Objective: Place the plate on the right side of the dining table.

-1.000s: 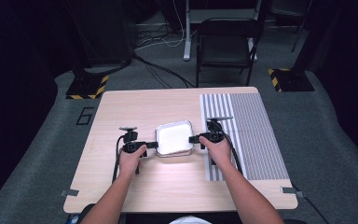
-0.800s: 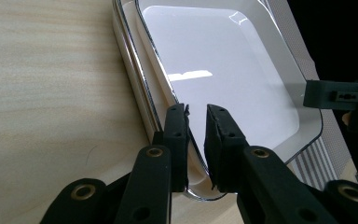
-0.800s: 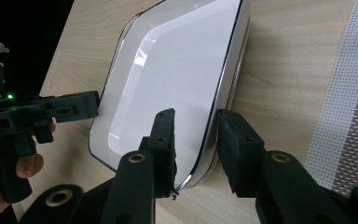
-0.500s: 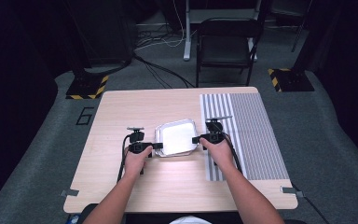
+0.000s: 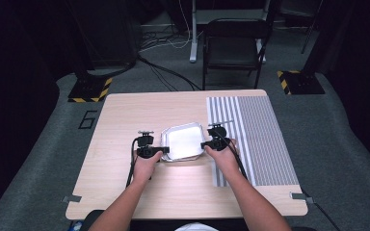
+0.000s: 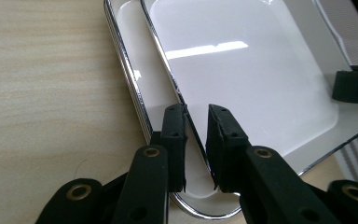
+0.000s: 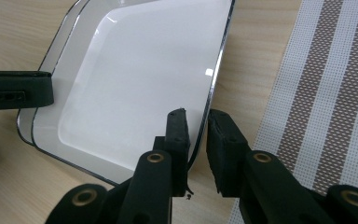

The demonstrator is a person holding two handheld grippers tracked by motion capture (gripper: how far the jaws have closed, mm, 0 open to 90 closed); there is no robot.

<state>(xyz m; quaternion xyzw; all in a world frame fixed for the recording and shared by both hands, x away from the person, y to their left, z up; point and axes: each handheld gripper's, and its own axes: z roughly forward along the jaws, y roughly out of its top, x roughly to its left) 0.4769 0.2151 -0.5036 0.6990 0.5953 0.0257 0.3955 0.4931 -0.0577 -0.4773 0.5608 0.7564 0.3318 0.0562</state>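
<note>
Two shiny white trays with chrome rims lie stacked mid-table. The upper tray point(image 5: 183, 139) point(image 6: 251, 70) point(image 7: 144, 70) sits shifted off the lower tray point(image 6: 137, 70) point(image 7: 58, 44). My left gripper point(image 5: 165, 150) point(image 6: 196, 109) has its jaws nearly together, clamped on the upper tray's left rim. On the opposite rim, beside the striped mat, my right gripper point(image 5: 204, 144) point(image 7: 196, 114) is clamped the same way. Each gripper view shows the other gripper's jaw at the far rim.
A grey-and-white striped mat point(image 5: 260, 139) point(image 7: 326, 93) covers the right part of the wooden table point(image 5: 139, 110). A black chair point(image 5: 233, 43) stands beyond the far edge, with cables and stand bases on the floor.
My left gripper has moved right, from bare wood up to the tray's left rim. The right gripper has stayed at the right rim. The tray has turned slightly.
</note>
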